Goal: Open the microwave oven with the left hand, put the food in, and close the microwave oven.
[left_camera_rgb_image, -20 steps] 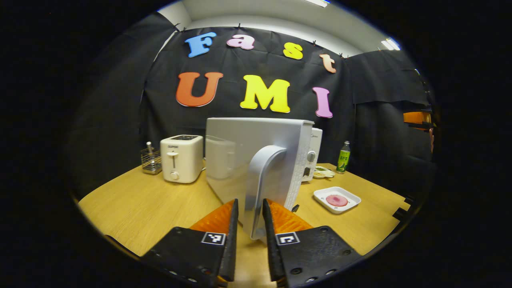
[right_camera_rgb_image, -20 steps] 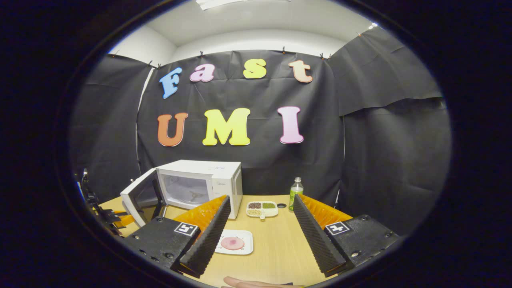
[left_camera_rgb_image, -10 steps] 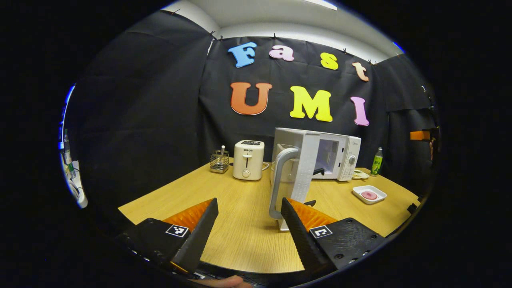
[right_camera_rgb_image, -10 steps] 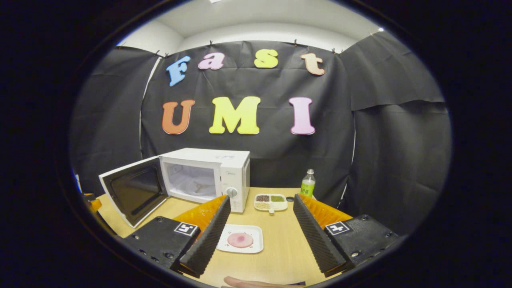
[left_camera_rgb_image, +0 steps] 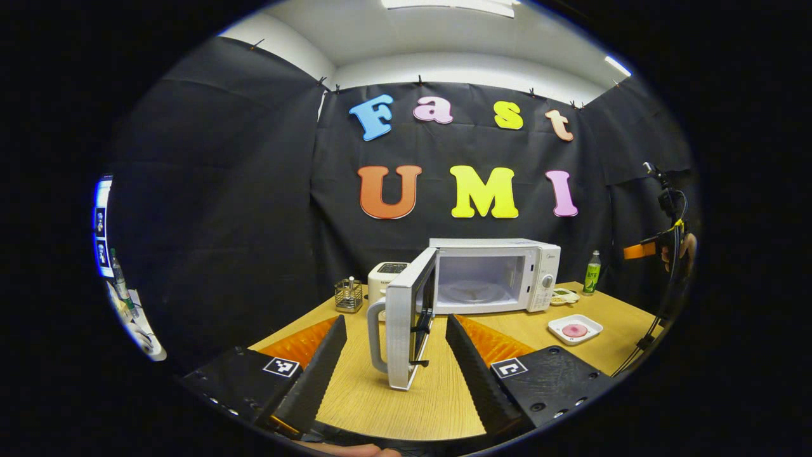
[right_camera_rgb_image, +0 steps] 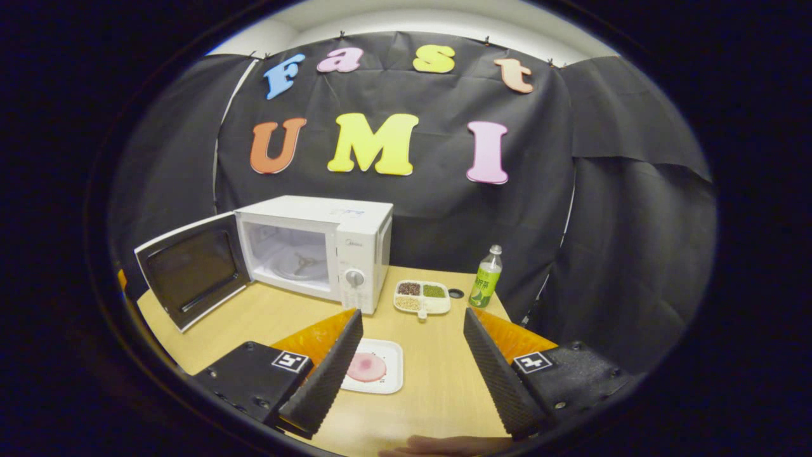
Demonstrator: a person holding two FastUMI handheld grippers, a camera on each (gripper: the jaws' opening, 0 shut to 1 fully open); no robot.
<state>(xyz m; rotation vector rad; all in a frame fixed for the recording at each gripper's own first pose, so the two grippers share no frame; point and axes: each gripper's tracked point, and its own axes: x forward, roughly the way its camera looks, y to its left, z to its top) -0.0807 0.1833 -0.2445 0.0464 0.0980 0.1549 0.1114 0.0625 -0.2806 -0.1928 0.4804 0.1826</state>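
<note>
One wooden table (right_camera_rgb_image: 438,381) with one white microwave (left_camera_rgb_image: 495,273) toward the back, its door (left_camera_rgb_image: 406,330) swung wide open and the cavity showing. Left gripper (left_camera_rgb_image: 393,362) is spread wide, holding nothing, hanging level just in front of the door's handle edge without touching it. Right gripper (right_camera_rgb_image: 406,362) is also wide open and empty, tilted down over the one white plate (right_camera_rgb_image: 390,374) with the pink food (right_camera_rgb_image: 366,367), which sits in front of the microwave, to its right. Beside the microwave's right: one divided snack tray (right_camera_rgb_image: 422,297), one green bottle (right_camera_rgb_image: 486,279). To its left: one toaster (left_camera_rgb_image: 384,276), one wire holder (left_camera_rgb_image: 348,295)
</note>
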